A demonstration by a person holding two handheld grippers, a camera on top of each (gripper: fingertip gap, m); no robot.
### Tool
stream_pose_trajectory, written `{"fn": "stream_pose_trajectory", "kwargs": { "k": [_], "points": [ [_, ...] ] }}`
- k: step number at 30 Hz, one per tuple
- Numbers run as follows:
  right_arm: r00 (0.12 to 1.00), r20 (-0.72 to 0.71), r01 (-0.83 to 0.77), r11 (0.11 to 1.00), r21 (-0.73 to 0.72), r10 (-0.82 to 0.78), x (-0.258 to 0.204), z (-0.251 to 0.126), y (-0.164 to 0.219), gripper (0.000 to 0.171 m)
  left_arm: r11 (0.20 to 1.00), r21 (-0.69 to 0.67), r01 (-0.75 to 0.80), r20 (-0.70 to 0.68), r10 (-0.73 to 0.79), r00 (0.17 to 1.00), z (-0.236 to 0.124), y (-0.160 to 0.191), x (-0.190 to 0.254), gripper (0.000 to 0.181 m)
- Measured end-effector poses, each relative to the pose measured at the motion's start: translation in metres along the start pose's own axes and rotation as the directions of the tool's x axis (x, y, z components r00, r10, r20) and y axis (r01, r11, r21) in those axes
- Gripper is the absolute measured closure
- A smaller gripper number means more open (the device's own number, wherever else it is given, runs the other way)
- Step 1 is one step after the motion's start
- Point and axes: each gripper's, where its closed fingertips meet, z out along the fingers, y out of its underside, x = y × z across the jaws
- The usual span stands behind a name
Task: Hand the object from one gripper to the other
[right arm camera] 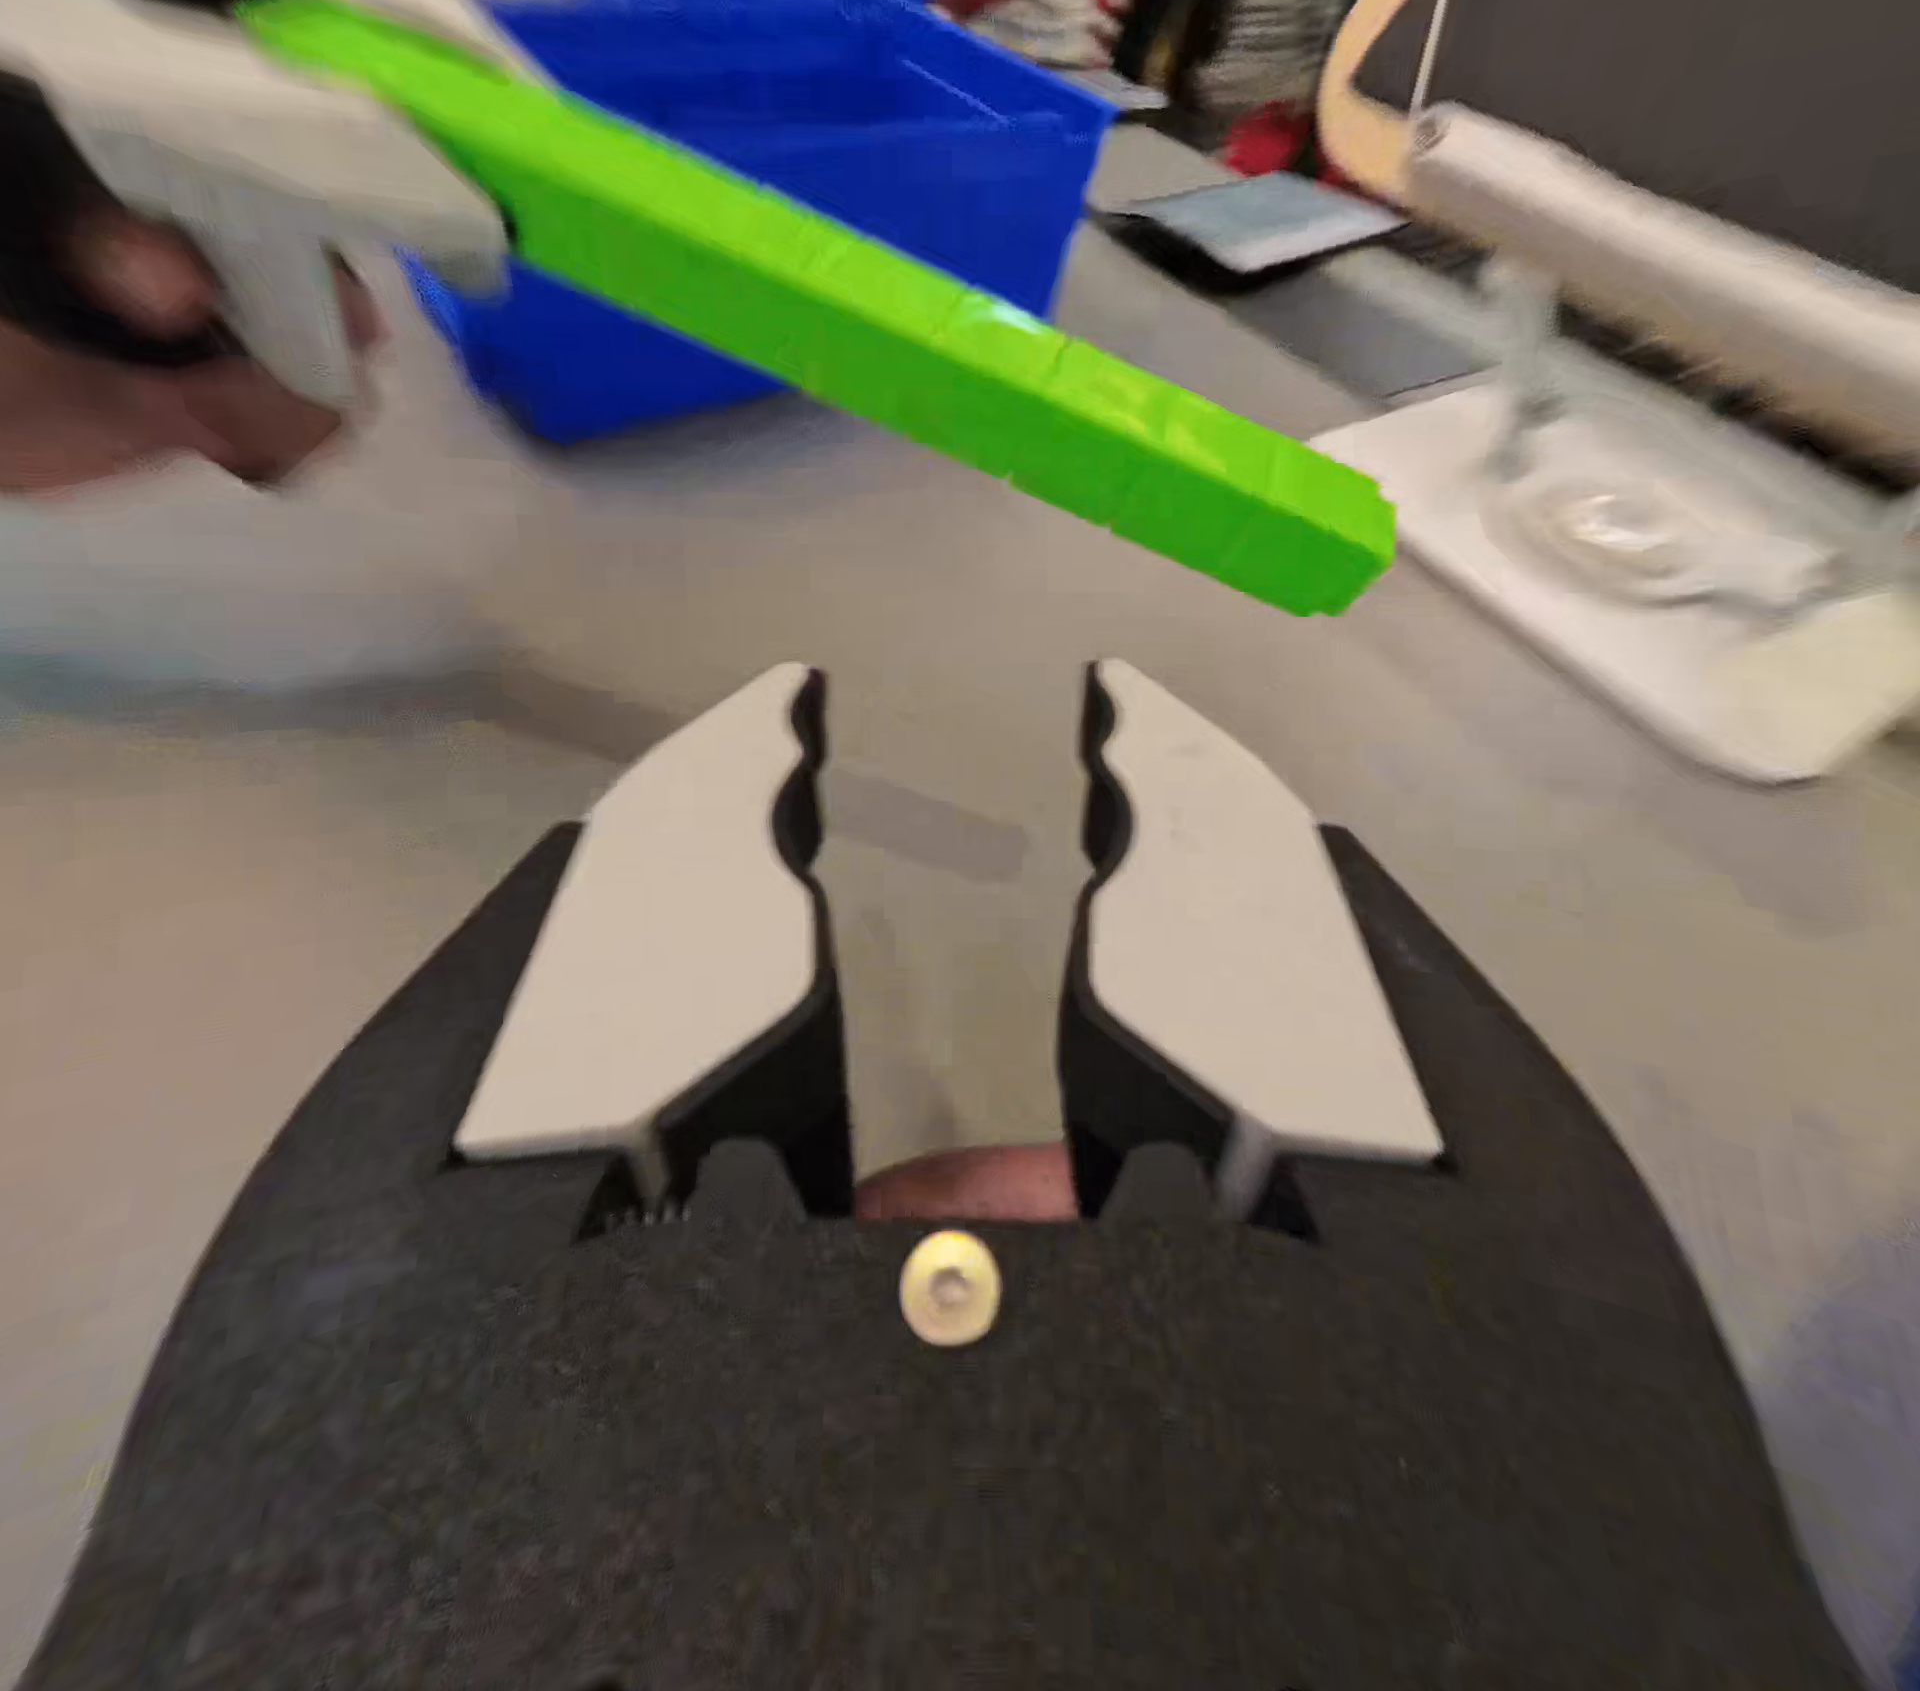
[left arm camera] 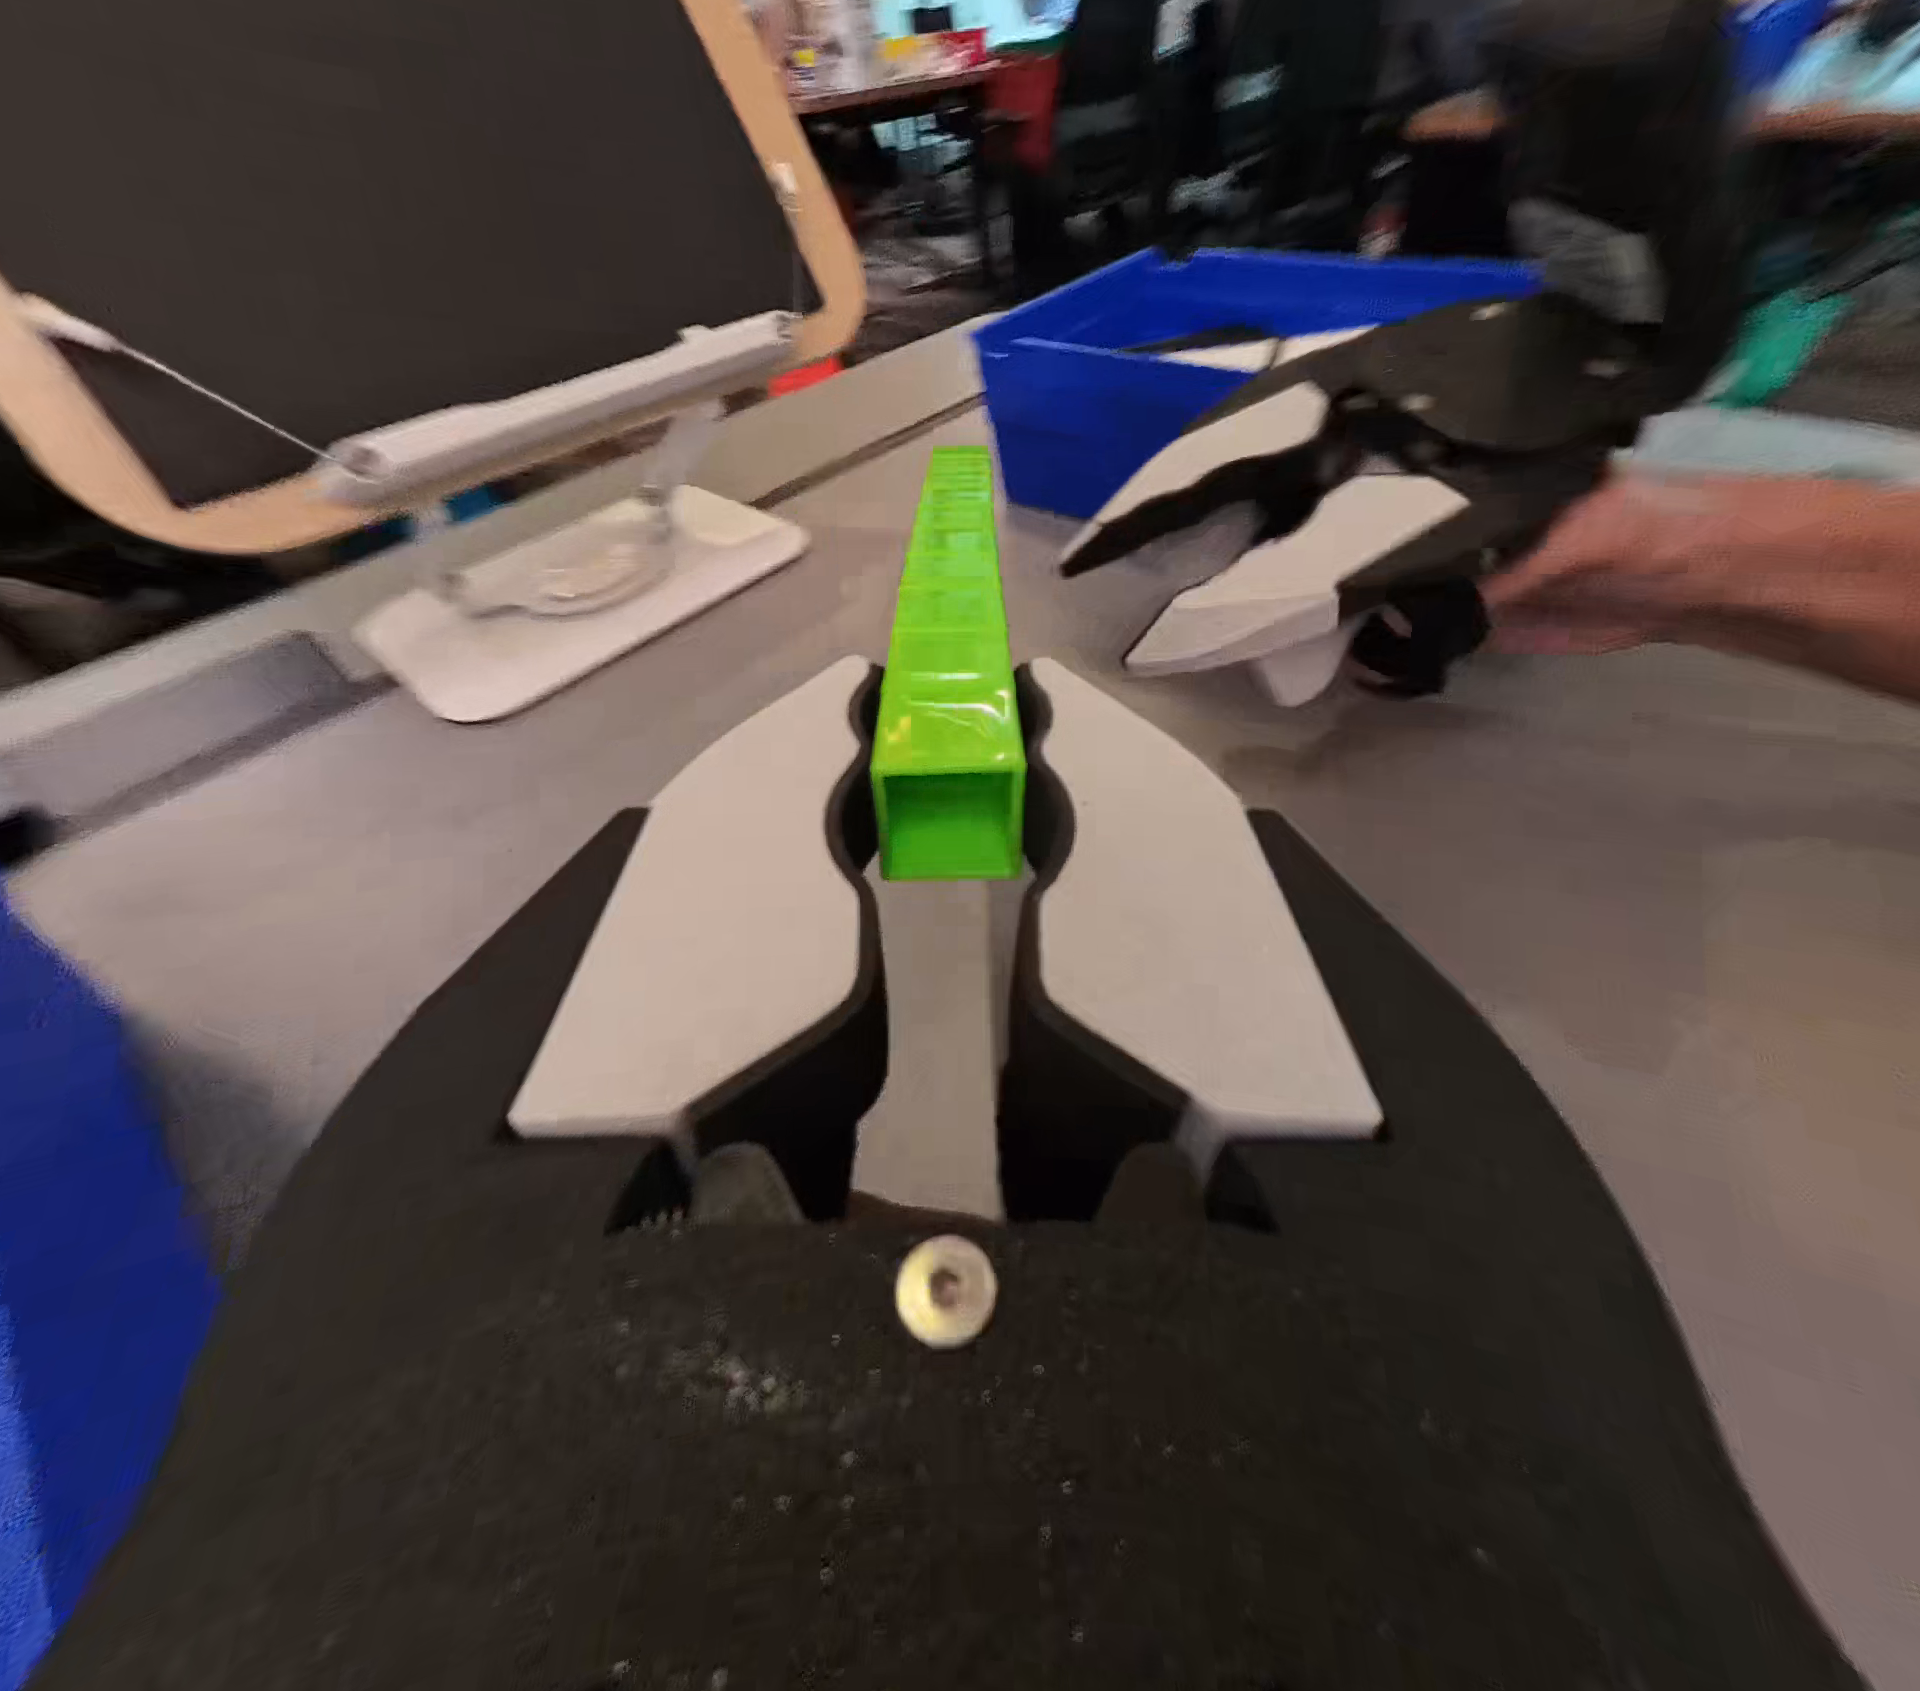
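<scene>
Green bar (left arm camera: 951, 654): long square-section hollow piece, clamped at its near end in my left gripper (left arm camera: 951, 784), free end sticking out toward 12 o'clock above the grey counter (left arm camera: 1455, 966). In the right wrist view the same bar (right arm camera: 831, 301) runs from 10 to 3 o'clock, tip hanging just past my right gripper (right arm camera: 951, 685), not touching it.

Risks, my read:
- Left grip sits at the very end of the bar, so the lever arm is long. A knock from the right fingers (right arm camera: 1174, 810) could pivot or twist it out of the hold.
- The bar crosses the right gap at an angle. Closing now would likely catch a corner or miss.
- Views are motion-blurred, both hands seem to be moving. Letting go on the left before the right has bitten drops it on the counter.
- Blue bin (left arm camera: 1091, 394) and white stand (left arm camera: 582, 592) are near enough to clip.

Fingers: left squeezed onto the bar's two side faces. Right spread apart, moderate gap, holding nothing, touching nothing.
</scene>
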Motion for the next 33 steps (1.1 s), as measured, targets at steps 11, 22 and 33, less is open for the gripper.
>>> {"fn": "stream_pose_trajectory", "kwargs": {
  "k": [11, 22, 33],
  "points": [
    [0.797, 0.539, -0.414, 0.896, 0.162, 0.271, -0.028, -0.048, -0.054, 0.111, 0.919, 0.020, 0.394, -0.512, -0.329, 0.793, -0.038, -0.017, 0.012, 0.158],
    [0.746, 0.610, -0.385, 0.921, 0.067, 0.267, -0.042, -0.047, -0.043, 0.148, 0.921, -0.018, 0.389, -0.533, -0.338, 0.776, -0.031, -0.009, 0.024, 0.158],
    [0.859, 0.402, -0.349, 0.937, 0.011, 0.316, -0.006, -0.040, -0.026, 0.148, 0.994, -0.065, -0.089, -0.065, 0.085, 0.994, -0.014, 0.003, -0.012, 0.126]
  ]
}}
